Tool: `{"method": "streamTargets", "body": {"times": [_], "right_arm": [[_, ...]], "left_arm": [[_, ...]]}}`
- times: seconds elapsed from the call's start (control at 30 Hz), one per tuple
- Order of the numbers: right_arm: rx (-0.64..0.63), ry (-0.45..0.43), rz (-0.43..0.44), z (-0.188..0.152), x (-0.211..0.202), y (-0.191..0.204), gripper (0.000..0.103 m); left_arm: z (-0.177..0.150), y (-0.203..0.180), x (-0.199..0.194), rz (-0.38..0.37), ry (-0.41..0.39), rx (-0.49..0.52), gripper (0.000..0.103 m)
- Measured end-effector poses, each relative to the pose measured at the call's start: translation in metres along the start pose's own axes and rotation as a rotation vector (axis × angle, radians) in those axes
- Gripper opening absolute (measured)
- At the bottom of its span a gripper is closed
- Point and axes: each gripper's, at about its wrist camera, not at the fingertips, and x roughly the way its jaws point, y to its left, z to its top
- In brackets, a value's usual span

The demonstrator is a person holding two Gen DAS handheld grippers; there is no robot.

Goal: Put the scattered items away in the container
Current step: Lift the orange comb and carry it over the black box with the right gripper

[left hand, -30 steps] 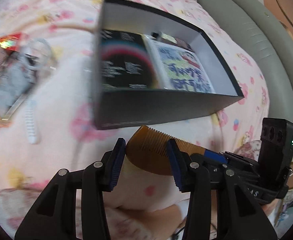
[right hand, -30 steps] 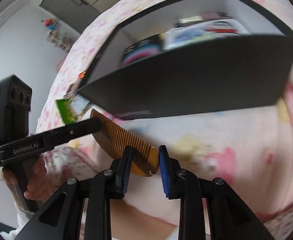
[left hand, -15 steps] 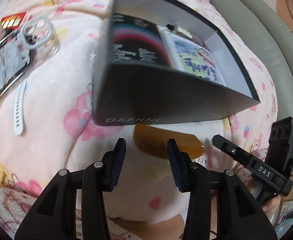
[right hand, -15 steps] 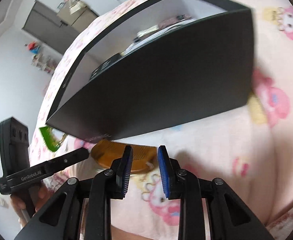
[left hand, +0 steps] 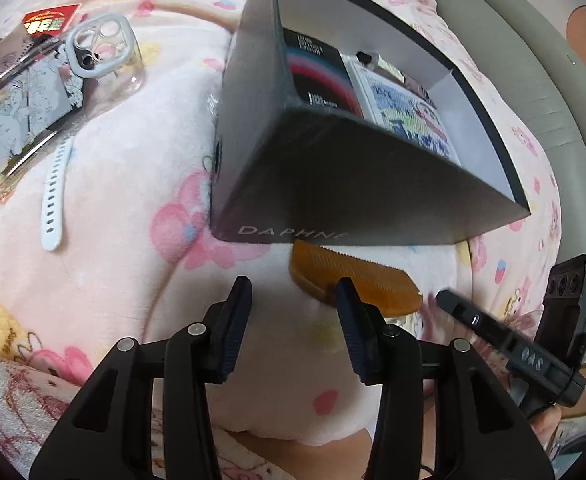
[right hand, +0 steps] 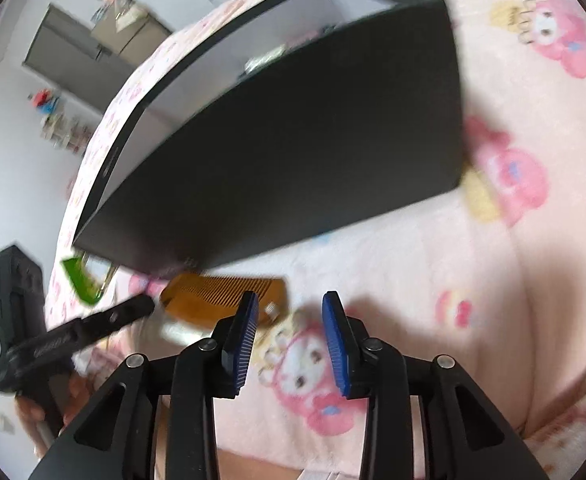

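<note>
Comb is down on the bed, flat on the blanket right against the near wall of the box, teeth side tucked at the base of that wall, so it's outside the container, not in it. Your right tongs have just been opening and now stand clear with nothing between the pads; comb sits to their left. Left tongs are partly open, empty, with the comb's end just behind the right pad. Risks: blanket is soft plush fleece and sags, so a thin, flat amber plastic comb gives you little edge to bite, and you may pinch fabric instead. Push in from the near side and it likely slides under or jams on the wall. Box is light, rigid, matte black card; a nudge shifts it. Both tongs converge on the same spot, so watch for a clash. Phone case and white strap are left over at far left.
</note>
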Motion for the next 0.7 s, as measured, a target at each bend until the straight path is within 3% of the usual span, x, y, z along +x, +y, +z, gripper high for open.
{"method": "streamTargets", "body": {"times": [0.07,0.2,0.33,0.43,0.53,0.7], "right_arm": [[-0.041,0.045,0.032,-0.002,0.007,0.014,0.029],[-0.098,-0.029,-0.108,0.001,0.012,0.019,0.035],[0.007,0.032,-0.009,0.014,0.033,0.002,0.036],[-0.01,0.079,0.097,0.015,0.045,0.008,0.039],[-0.038,0.066,0.101,0.013,0.043,0.013,0.039],[-0.043,0.04,0.135,0.008,0.037,0.017,0.038]], "left_arm": [[0.0,-0.001,0.004,-0.009,0.025,0.024,0.047],[0.006,0.007,0.007,-0.052,0.026,-0.001,0.049],[0.018,0.009,0.02,-0.061,0.049,-0.03,0.048],[0.017,0.003,0.03,-0.041,0.097,-0.001,0.049],[0.011,-0.006,0.023,-0.091,0.087,0.049,0.048],[0.006,-0.008,0.024,-0.064,0.082,0.062,0.047]]}}
